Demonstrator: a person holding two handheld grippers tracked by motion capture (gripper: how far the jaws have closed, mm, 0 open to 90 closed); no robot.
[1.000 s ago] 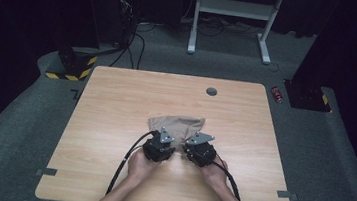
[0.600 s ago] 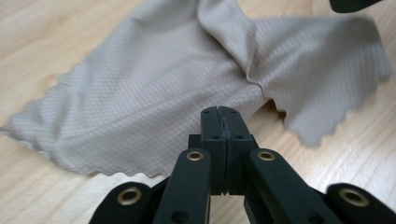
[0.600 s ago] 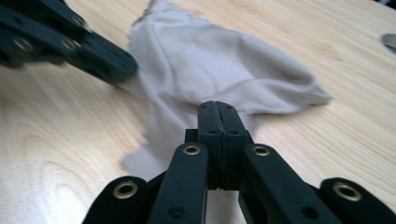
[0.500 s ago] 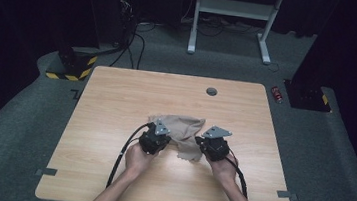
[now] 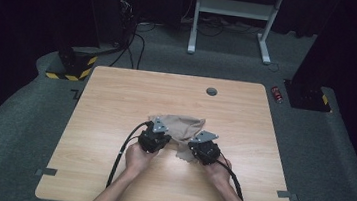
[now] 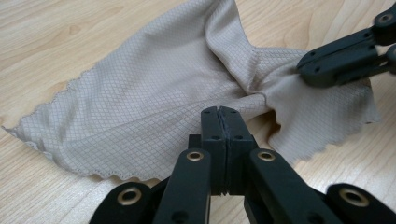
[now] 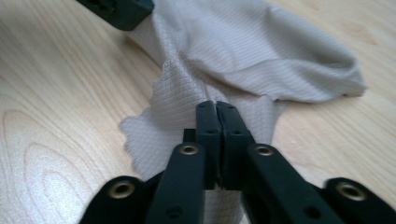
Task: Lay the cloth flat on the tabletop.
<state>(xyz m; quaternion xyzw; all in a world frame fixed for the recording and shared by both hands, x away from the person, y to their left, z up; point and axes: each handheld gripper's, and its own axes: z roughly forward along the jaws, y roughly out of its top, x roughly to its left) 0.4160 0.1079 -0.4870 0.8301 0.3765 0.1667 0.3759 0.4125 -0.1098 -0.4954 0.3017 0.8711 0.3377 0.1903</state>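
Cloth [image 5: 179, 130]: beige, waffle-textured, scalloped edge, bunched on the wooden table [image 5: 116, 99] a little toward the person's side of centre, spread flatter on the left gripper's side and rucked into folds between the two grippers. Left gripper [image 6: 218, 111] held in the left hand [image 5: 138, 157], jaws fully closed at the cloth's near edge, apparently pinching a fold, though the fabric inside the jaws can't be made out. Right gripper [image 7: 216, 106] in the right hand [image 5: 217, 171], jaws likewise closed over the cloth's near right corner, grip itself hidden under the tips.
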